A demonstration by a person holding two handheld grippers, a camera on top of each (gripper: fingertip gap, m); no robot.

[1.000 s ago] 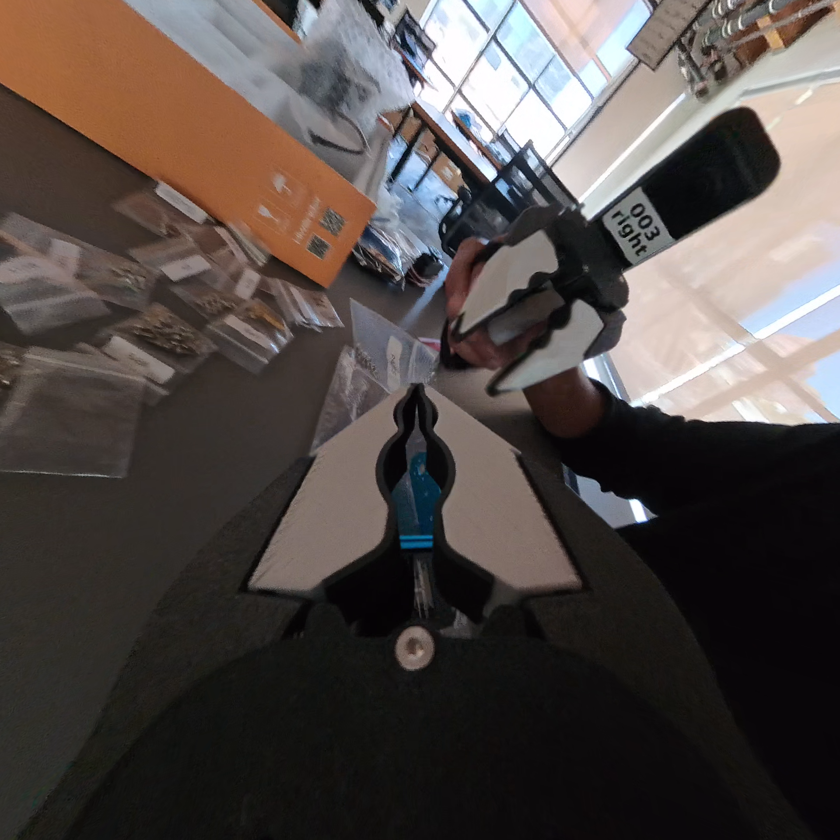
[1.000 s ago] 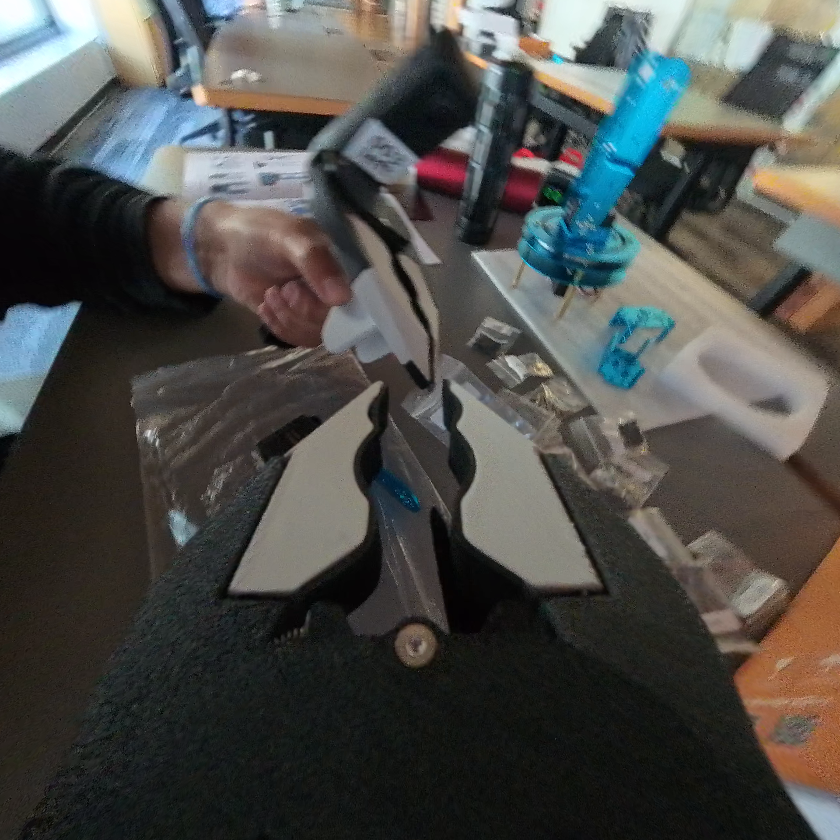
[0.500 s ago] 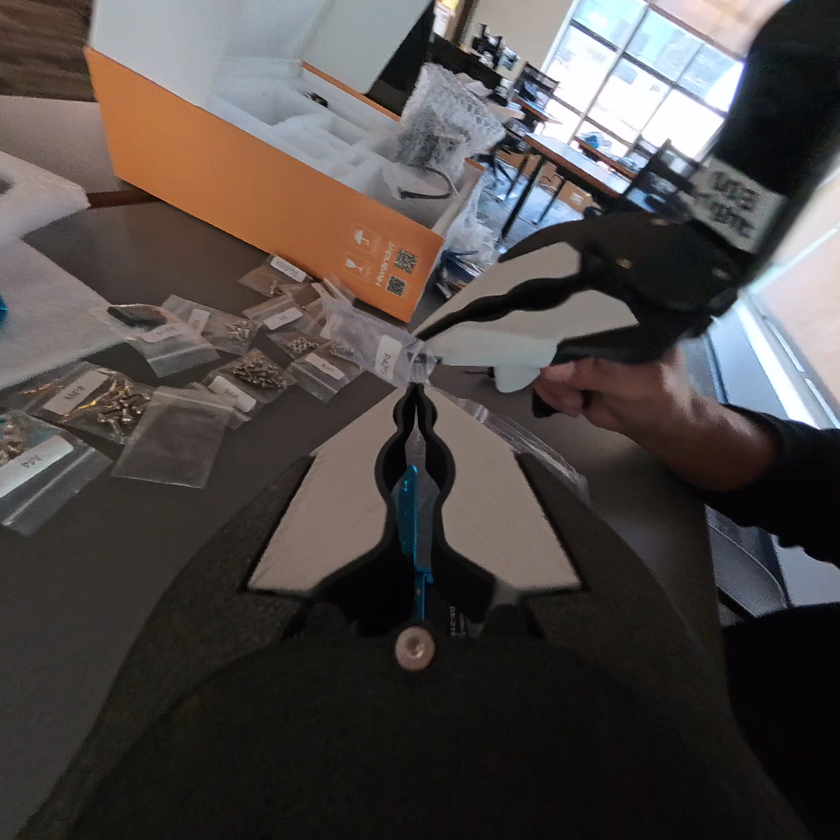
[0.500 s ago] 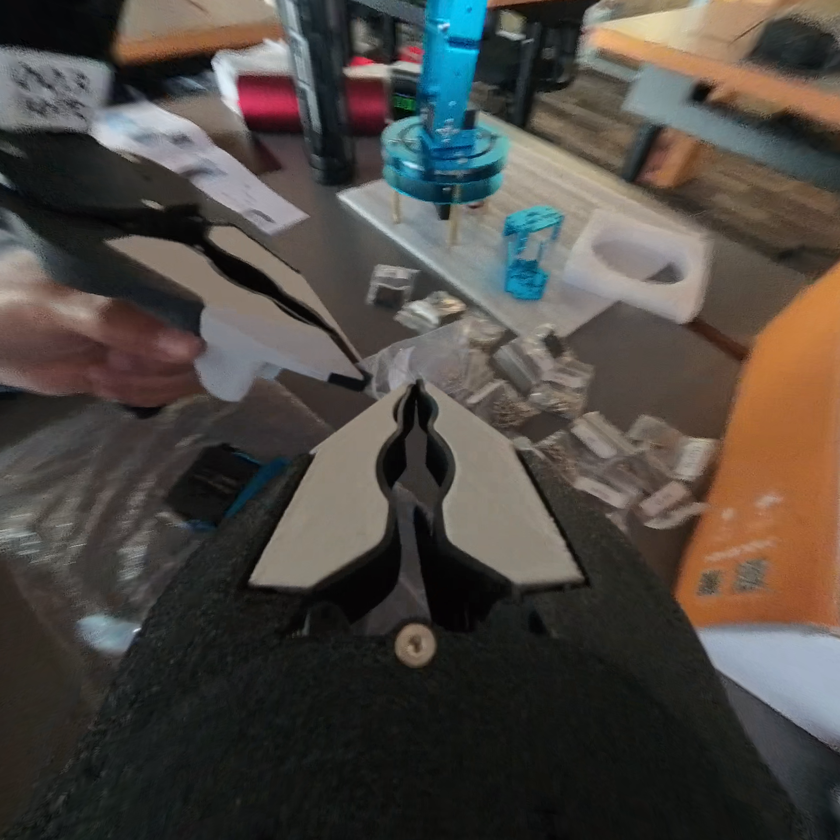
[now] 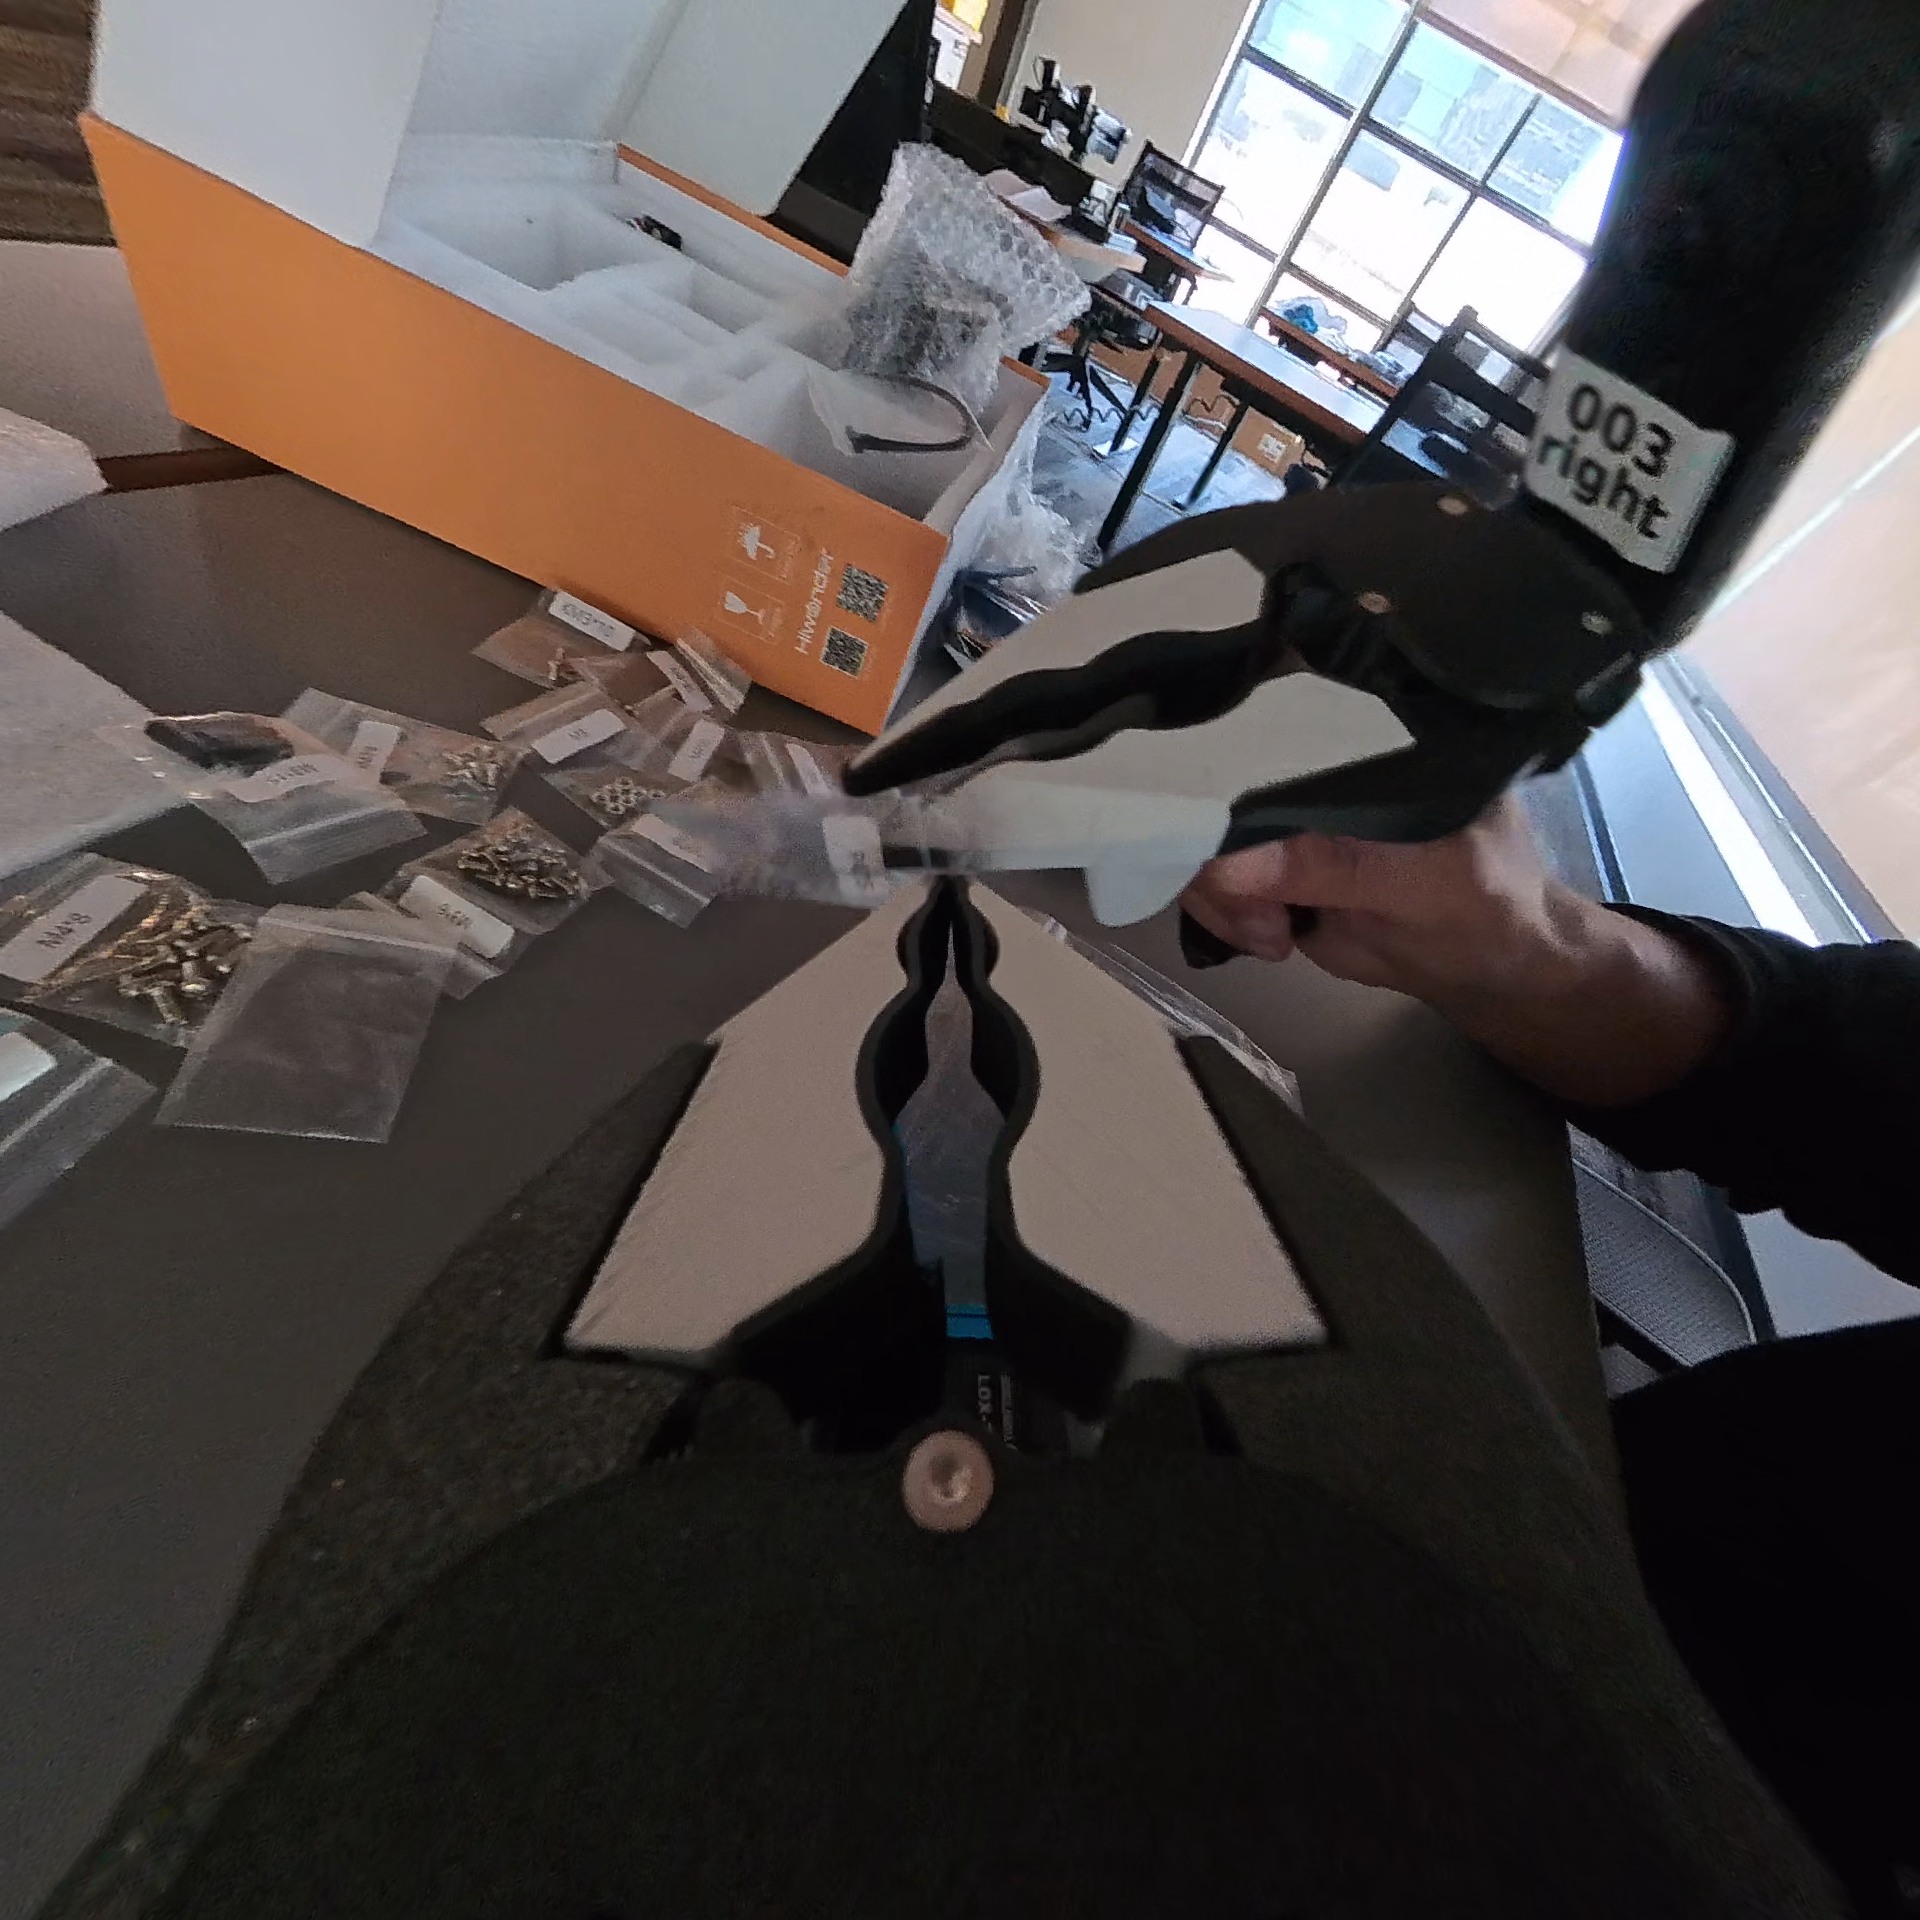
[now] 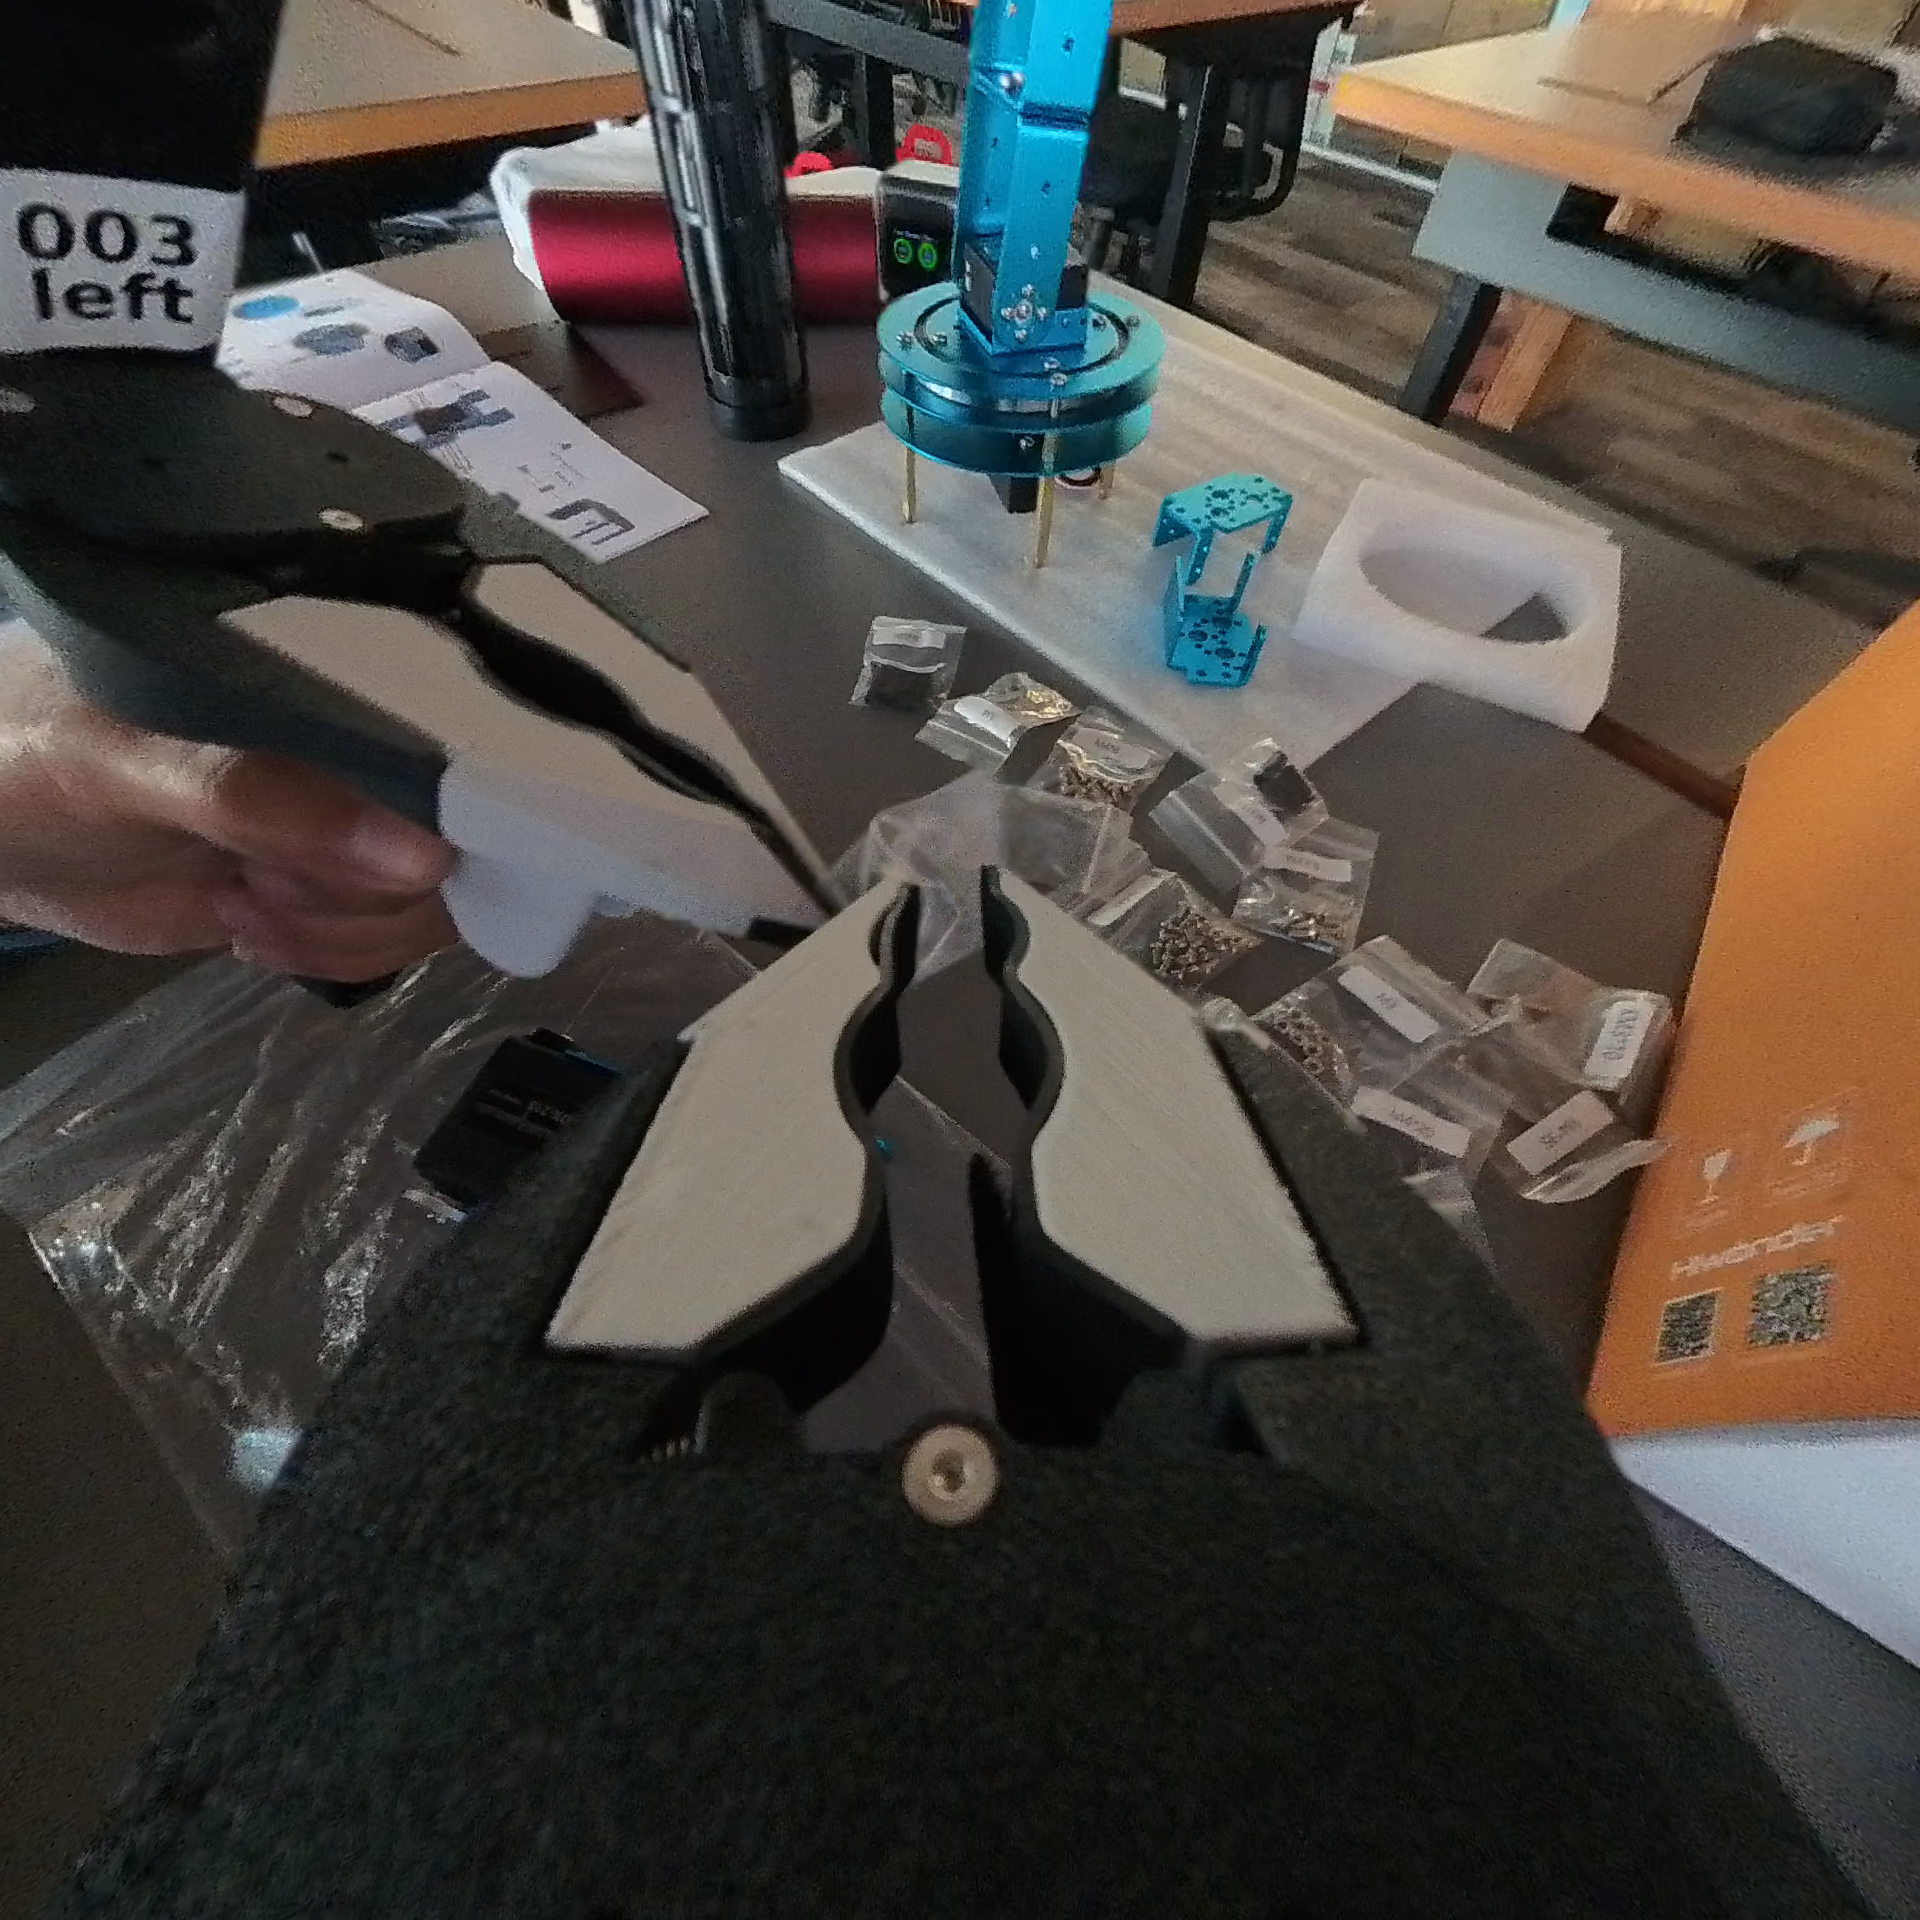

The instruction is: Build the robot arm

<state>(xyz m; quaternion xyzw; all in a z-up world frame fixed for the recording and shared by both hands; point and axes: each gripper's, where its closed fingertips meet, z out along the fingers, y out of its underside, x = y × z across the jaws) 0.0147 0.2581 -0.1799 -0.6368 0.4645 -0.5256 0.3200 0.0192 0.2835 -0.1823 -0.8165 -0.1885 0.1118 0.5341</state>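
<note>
My left gripper (image 5: 943, 899) is shut on the edge of a small clear bag (image 5: 790, 836) with a white label, held above the dark table (image 5: 208, 1299). A blue and black part shows in the gap between its jaws. My right gripper (image 6: 940, 894) has its jaws a little apart, tips at the same bag (image 6: 920, 826). In the left wrist view the right gripper (image 5: 883, 816) comes in from the right, one finger over the bag. In the right wrist view the left gripper (image 6: 821, 883) comes in from the left, tip to tip with mine.
Several small bags of screws (image 6: 1195, 914) lie on the table by an open orange box (image 6: 1808, 987). A blue robot base (image 6: 1013, 384), a blue bracket (image 6: 1216, 582) and a foam block (image 6: 1455, 603) stand behind. A large clear bag holding a black box (image 6: 509, 1112) lies at left. Left and right tips are no more than a few centimetres apart. The blue bracket (image 6: 1216, 582) lies around 25 cm away from my right fingertips.
My right gripper was shut half a second ago and has opened a little. Both grippers swung toward the table and met tip to tip; the left stays shut on the bag.
</note>
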